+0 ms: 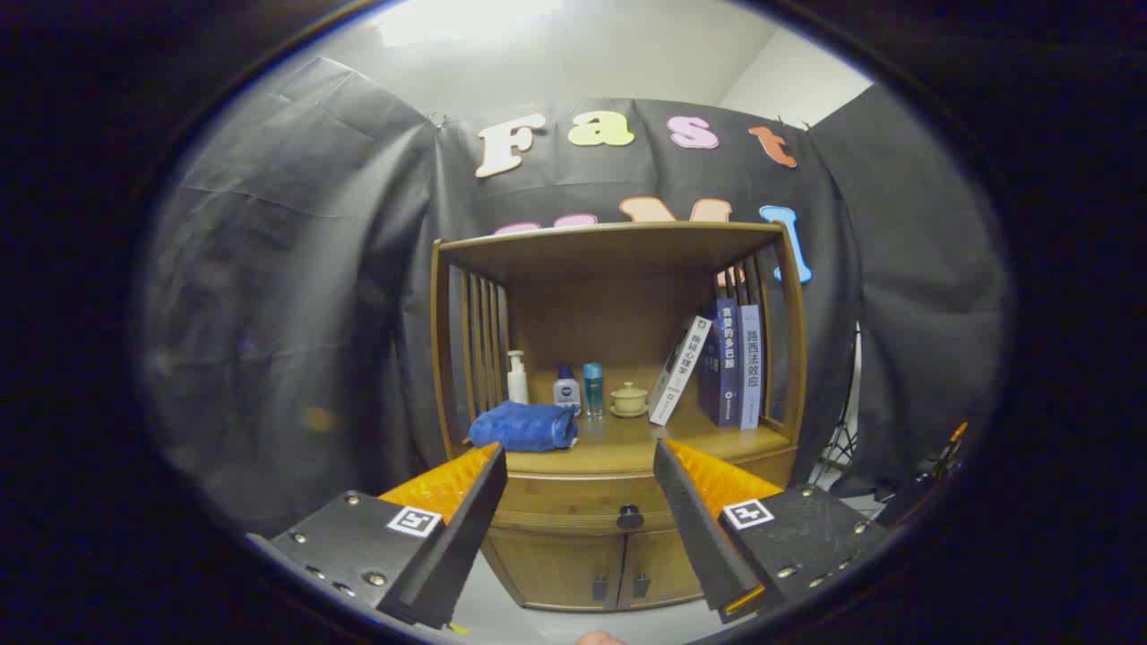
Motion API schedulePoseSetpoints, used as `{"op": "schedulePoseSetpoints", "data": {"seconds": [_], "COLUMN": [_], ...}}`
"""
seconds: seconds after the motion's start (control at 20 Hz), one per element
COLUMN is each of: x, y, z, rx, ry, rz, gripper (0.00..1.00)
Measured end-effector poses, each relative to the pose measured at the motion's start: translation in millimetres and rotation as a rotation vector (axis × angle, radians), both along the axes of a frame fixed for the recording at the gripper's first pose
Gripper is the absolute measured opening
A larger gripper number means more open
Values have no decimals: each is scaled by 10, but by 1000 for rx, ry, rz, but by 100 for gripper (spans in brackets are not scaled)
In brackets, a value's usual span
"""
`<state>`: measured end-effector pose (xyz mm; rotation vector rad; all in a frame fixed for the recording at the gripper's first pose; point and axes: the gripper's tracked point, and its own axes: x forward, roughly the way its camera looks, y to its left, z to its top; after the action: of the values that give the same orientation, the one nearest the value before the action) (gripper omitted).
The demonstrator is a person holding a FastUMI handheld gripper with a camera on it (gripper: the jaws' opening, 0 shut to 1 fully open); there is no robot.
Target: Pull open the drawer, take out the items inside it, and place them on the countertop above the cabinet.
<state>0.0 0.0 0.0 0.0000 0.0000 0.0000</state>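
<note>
1. Gripper (581, 466): fingers spread wide, holding nothing, well short of the cabinet.
2. Brown wooden drawer (573, 497), shut, under the countertop; small dark round knob (630, 516) between the fingers, beyond them.
3. Risk: the small knob may slip free if approached off-centre.
4. Wooden countertop (627, 443): rolled blue towel (525, 426) left, bottles and books far; near middle strip bare for placing.

Dim booth, lit from a bright overexposed patch on the ceiling (466, 22); the cabinet (618, 376) sits sharp at centre; the cloth wall (269, 358) blurs and bends strongly outward; shelf recess shadowed.
</note>
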Motion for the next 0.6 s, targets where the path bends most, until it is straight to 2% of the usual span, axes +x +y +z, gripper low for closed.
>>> {"op": "schedulePoseSetpoints", "data": {"seconds": [0.6], "x": [-5], "y": [-171], "z": [-223], "rx": [10], "ry": [27], "rz": [-14], "gripper": [98]}}
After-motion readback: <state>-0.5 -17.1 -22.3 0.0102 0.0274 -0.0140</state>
